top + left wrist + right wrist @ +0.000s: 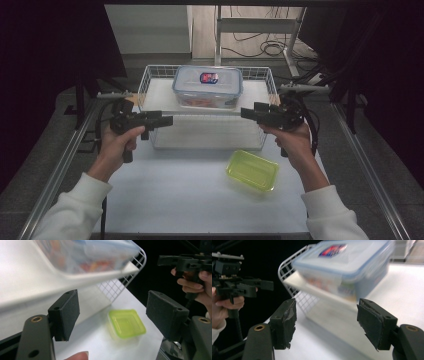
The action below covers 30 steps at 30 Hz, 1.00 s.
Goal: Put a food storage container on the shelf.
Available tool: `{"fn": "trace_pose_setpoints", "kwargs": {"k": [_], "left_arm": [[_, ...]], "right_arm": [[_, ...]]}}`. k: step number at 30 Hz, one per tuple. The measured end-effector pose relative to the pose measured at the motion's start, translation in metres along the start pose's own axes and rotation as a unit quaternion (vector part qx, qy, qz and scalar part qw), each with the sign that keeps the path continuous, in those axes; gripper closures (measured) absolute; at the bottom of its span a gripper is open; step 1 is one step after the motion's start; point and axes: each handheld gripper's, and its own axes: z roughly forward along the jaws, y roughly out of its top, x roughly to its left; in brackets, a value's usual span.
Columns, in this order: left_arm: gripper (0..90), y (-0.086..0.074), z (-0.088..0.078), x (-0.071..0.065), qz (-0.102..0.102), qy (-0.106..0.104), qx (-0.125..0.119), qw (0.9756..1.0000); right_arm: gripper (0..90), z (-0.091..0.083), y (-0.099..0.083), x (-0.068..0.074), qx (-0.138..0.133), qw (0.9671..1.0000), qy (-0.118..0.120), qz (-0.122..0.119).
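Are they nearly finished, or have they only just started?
Only just started, it looks. Nothing seems done: the lidded box sits in the wire basket and the green tray lies alone on the table. The left gripper and right gripper are open, holding nothing. Everything is left.

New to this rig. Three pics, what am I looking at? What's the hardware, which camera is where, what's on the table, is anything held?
No robot here: a person holds a handheld two-jaw gripper in each hand. The high view is a fixed camera above the table, looking forward and down; the left gripper and the right gripper face each other over a wire basket. The other two pictures come from cameras riding on each gripper, looking out between its own black pads.

On the white table: the wire basket, with a lidded clear plastic box on a raised white shelf at its back, and an empty yellow-green tray lying in front of the basket.

Both grippers are open and hold nothing.
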Motion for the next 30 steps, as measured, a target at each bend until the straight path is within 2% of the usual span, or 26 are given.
{"fn": "trace_pose_setpoints", "kwargs": {"k": [4, 6, 7, 8, 10, 13, 18, 20, 23, 30], "left_arm": [[26.4, -0.025, -0.006, -0.004, 0.012, 0.011, 0.009, 0.9998], [26.5, -0.04, -0.008, -0.004, 0.016, 0.017, 0.016, 0.9996], [26.4, -0.047, -0.008, -0.004, 0.019, 0.024, 0.02, 0.9993], [26.4, -0.052, -0.008, -0.004, 0.018, 0.03, 0.022, 0.9991], [26.5, -0.064, -0.008, -0.003, 0.023, 0.044, 0.032, 0.9983], [26.5, -0.077, -0.007, -0.002, 0.024, 0.053, 0.041, 0.9974], [26.5, -0.09, -0.006, -0.001, 0.029, 0.066, 0.048, 0.9963], [26.3, -0.094, -0.003, 0.0, 0.033, 0.069, 0.059, 0.9953], [26.2, -0.1, 0.0, 0.001, 0.032, 0.074, 0.069, 0.9944], [26.0, -0.106, 0.005, 0.0, 0.038, 0.082, 0.084, 0.9924]], "right_arm": [[32.2, -0.005, -0.026, 0.004, 0.009, 0.9996, 0.013, -0.021], [33.1, -0.007, -0.04, 0.004, 0.017, 0.9993, 0.011, -0.031], [33.5, -0.008, -0.054, 0.003, 0.026, 0.9989, 0.006, -0.038], [33.5, -0.008, -0.054, 0.003, 0.026, 0.9989, 0.006, -0.038], [33.9, -0.007, -0.067, 0.0, 0.032, 0.9988, 0.008, -0.036], [34.9, -0.006, -0.082, -0.005, 0.047, 0.9983, 0.006, -0.034], [35.8, -0.004, -0.094, -0.011, 0.067, 0.9974, -0.004, -0.027], [36.5, -0.003, -0.096, -0.013, 0.07, 0.9972, -0.008, -0.026], [36.6, 0.001, -0.099, -0.016, 0.083, 0.9958, -0.023, -0.03], [37.2, 0.011, -0.11, -0.02, 0.116, 0.9924, -0.032, -0.028]]}}
